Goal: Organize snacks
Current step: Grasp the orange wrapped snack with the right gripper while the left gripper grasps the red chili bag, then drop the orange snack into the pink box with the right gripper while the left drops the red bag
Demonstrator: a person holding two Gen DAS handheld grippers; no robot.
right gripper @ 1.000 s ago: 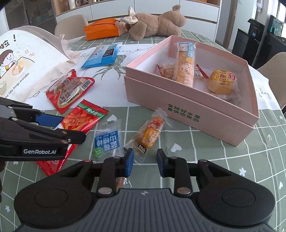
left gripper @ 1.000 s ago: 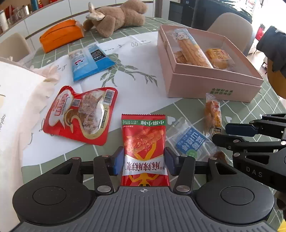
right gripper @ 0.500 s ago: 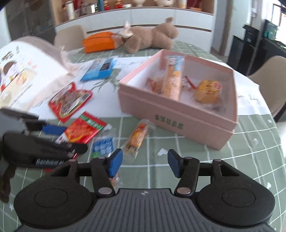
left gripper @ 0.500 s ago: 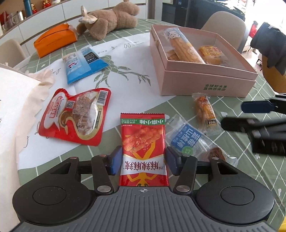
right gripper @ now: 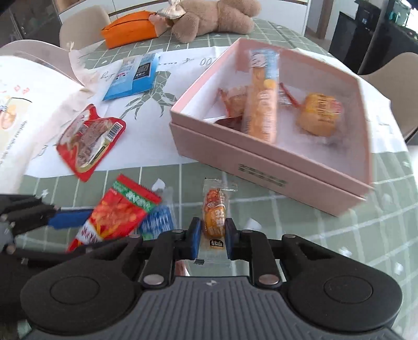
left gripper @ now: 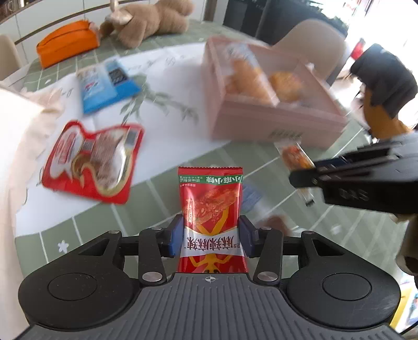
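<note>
Evidently the left claw [left gripper: 210,236] was closing on the light, crinkly red packet [left gripper: 211,217]; the right claw [right gripper: 211,236] pinched the slippery orange sachet [right gripper: 214,217] mid-length.

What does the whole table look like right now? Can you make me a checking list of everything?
Surface: green checked tablecloth with a white printed sheet on it.
Job's things: pink box open, a few snacks inside; red snack packet and small orange snack each in a gripper; blue-and-white snack, flat red pouch and blue pouch lie outside the box.
Clutter: teddy bear, orange case, white bag.
Grippers: left gripper closing on the red snack packet; right gripper shut on the small orange snack.
Cables: nothing seen.
Surroundings: beige chairs, white cabinets behind.
</note>
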